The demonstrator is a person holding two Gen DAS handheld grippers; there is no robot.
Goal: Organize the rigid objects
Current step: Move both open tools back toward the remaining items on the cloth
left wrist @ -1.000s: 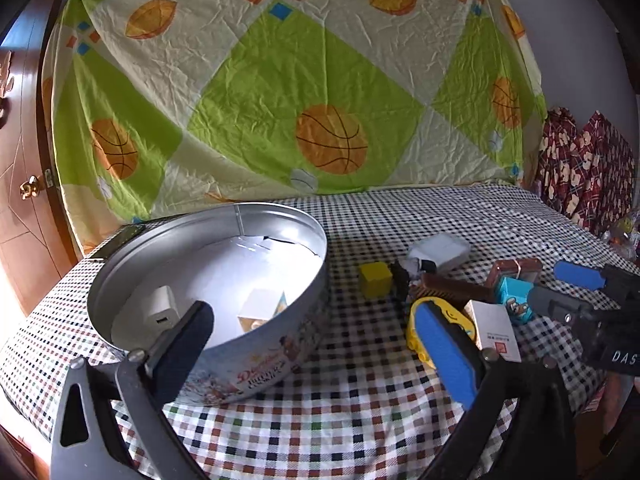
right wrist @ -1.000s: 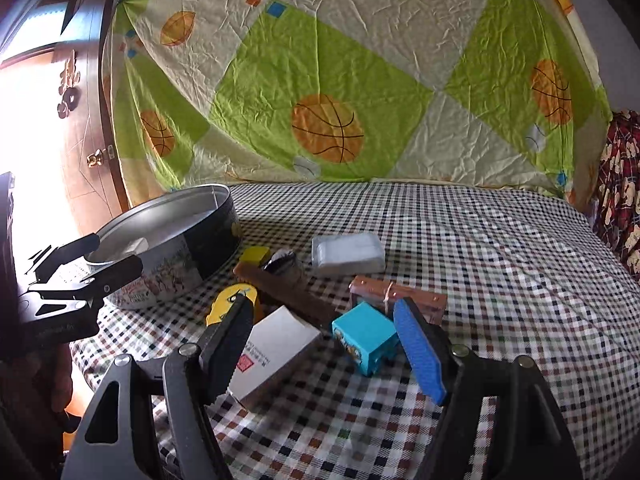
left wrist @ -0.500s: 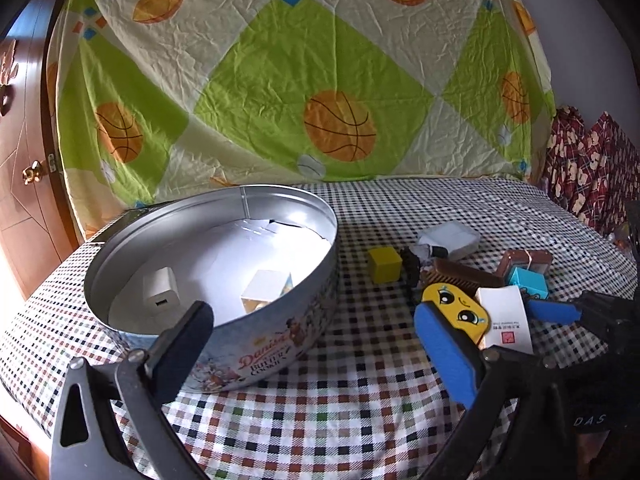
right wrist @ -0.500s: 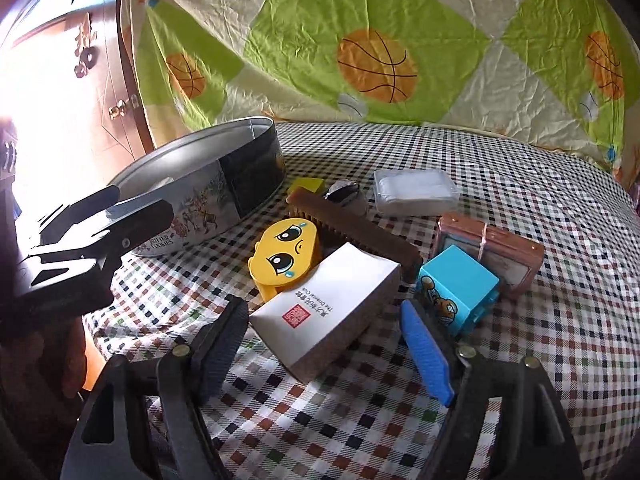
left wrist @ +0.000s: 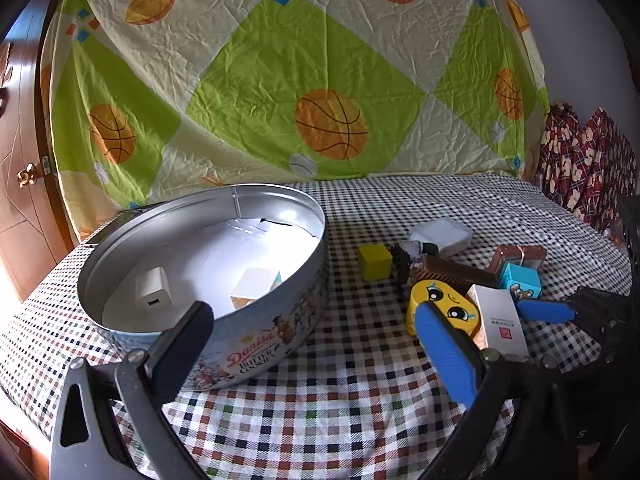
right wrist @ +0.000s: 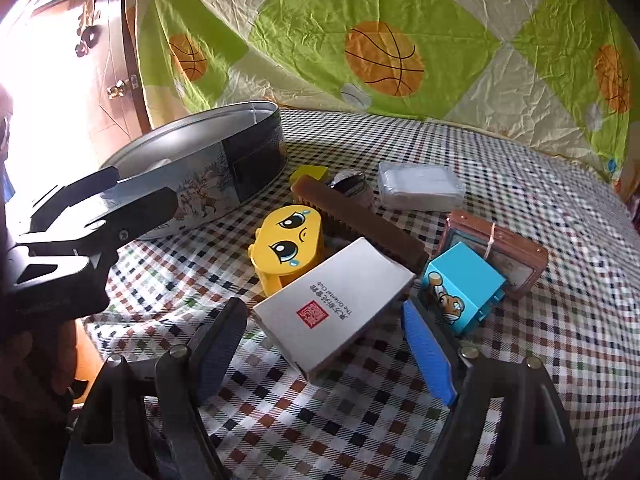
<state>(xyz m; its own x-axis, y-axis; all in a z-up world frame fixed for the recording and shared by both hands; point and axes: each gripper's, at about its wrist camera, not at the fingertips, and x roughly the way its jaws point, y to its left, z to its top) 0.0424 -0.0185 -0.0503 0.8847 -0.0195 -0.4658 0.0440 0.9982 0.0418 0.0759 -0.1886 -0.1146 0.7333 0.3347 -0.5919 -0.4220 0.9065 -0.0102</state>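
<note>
Checkered tablecloth point(right wrist: 520, 200), yellow face box point(right wrist: 288, 240)

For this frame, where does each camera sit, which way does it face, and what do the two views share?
Left wrist: sits on the left claw, low over the checked cloth, facing the cookie tin and the hanging sheet; its own open fingers frame the bottom, and the right claw enters at right.
Right wrist: sits on the right claw, tilted down at the white box between its open fingers; the left claw shows at left.
Shared: tin, white box, yellow face toy, blue block.
</note>
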